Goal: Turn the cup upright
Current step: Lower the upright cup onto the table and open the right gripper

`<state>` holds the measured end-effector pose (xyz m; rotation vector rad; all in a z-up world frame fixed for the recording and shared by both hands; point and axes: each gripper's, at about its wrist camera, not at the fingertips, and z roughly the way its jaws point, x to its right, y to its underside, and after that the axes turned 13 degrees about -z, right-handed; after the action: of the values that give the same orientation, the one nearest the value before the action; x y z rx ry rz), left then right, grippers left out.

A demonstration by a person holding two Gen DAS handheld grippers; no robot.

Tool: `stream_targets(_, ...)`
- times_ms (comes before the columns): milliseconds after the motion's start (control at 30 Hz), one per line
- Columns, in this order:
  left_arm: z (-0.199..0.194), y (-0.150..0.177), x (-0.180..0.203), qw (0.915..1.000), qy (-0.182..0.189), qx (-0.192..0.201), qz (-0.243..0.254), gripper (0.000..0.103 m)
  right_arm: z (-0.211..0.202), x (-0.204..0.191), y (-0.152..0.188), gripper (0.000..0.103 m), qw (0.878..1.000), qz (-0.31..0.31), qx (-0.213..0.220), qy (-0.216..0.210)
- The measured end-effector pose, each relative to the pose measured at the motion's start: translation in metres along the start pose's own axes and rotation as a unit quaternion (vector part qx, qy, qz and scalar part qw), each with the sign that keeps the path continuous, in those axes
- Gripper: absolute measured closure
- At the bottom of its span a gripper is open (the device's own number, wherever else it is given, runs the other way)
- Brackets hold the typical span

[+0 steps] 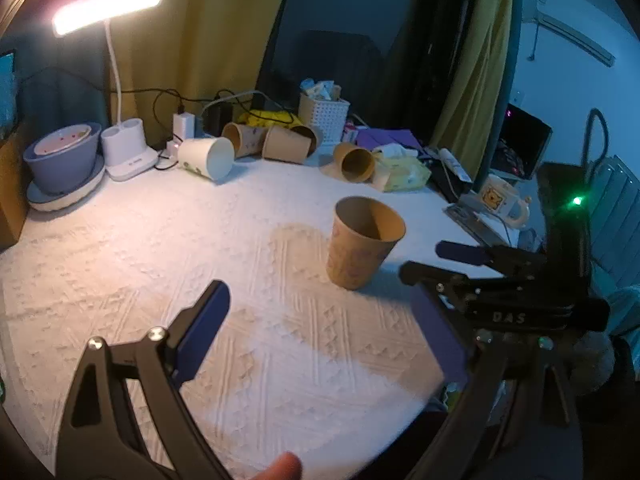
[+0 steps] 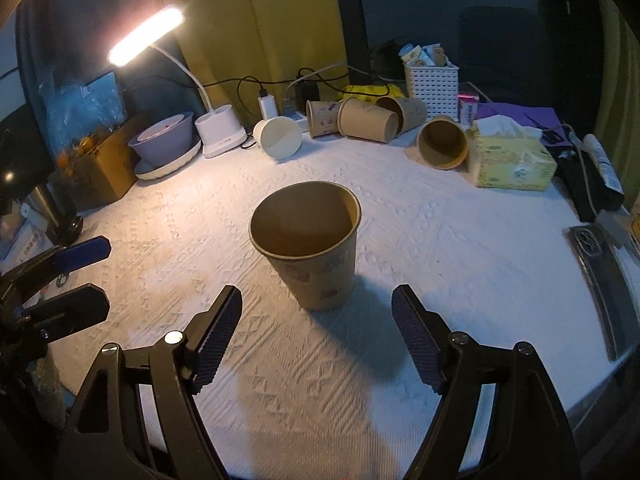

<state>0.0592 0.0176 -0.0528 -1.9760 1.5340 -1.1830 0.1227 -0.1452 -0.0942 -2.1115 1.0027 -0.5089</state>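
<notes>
The right gripper [image 2: 316,320] had its jaws spread wide, with nothing between them; its dark ribbed pads [image 2: 216,332] flanked empty cloth just short of the cup [image 2: 310,246]. The left gripper [image 1: 320,312] was likewise wide apart and empty, and in its view the right gripper [image 1: 432,258] reached in from the side, close to the cup [image 1: 362,242] but not touching it.

The cup stood upright on its base near the middle of the white textured tablecloth [image 2: 440,240], mouth up. It was brown paper, tapering toward the bottom, with a rolled rim and faint purple and pink printed pictures on its wall; the inside was plain and looked empty. It cast a shadow toward the right gripper.

Farther back, several brown paper cups [image 2: 370,120] and a white cup [image 2: 280,136] lay on their sides along the table's far edge, beside a yellow tissue pack [image 2: 512,164], a white basket [image 2: 432,84] and a lit desk lamp [image 2: 146,36].
</notes>
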Motion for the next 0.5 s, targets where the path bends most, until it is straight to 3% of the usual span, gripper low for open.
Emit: stream_targets(500, -0.034, -0.001, 0.029, 0.9989, -0.007, 0.042, 0.018, 0.01, -0.061, -0.004, 0.002, 0.023, 0.999, 0.003, 0.04, 0.034)
